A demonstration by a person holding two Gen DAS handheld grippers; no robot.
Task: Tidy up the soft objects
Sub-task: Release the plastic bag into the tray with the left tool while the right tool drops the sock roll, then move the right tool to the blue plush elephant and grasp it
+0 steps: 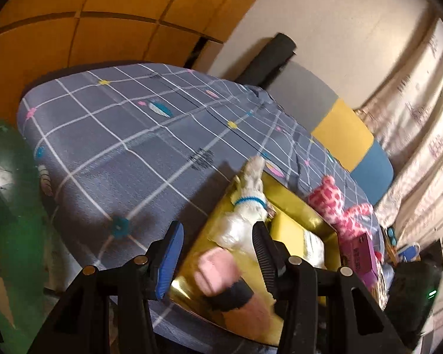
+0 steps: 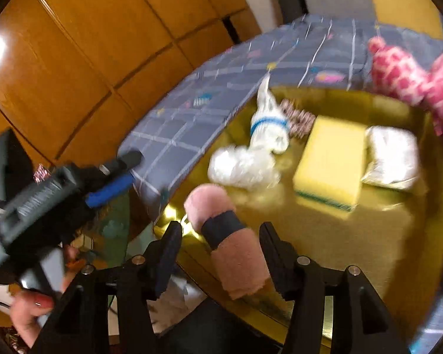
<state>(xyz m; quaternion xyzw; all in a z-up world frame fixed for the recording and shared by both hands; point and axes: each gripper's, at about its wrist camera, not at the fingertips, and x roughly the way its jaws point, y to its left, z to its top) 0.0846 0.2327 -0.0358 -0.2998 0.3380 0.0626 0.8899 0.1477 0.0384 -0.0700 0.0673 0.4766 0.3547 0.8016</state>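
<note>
A pink rolled towel [image 2: 221, 218] with a black band lies at the near end of the gold tray [image 2: 339, 250]. My right gripper [image 2: 220, 250] straddles it with the jaws apart, and a gap shows beside the left finger. In the tray also lie a white plush with a blue collar [image 2: 268, 124], a crumpled clear bag [image 2: 242, 165], a yellow sponge [image 2: 330, 159] and a white packet [image 2: 392, 153]. A pink patterned plush [image 2: 407, 76] leans at the tray's far corner. My left gripper [image 1: 217, 253] hangs open over the tray's near left rim, above the towel [image 1: 218, 271], holding nothing.
The tray sits on a bed with a grey checked sheet [image 1: 127, 135]. A purple box [image 1: 360, 253] lies past the tray's right side. Wooden wardrobe doors [image 2: 82, 44] stand behind the bed. A hand [image 2: 29, 306] carries the left gripper [image 2: 124, 174] off the bed's corner.
</note>
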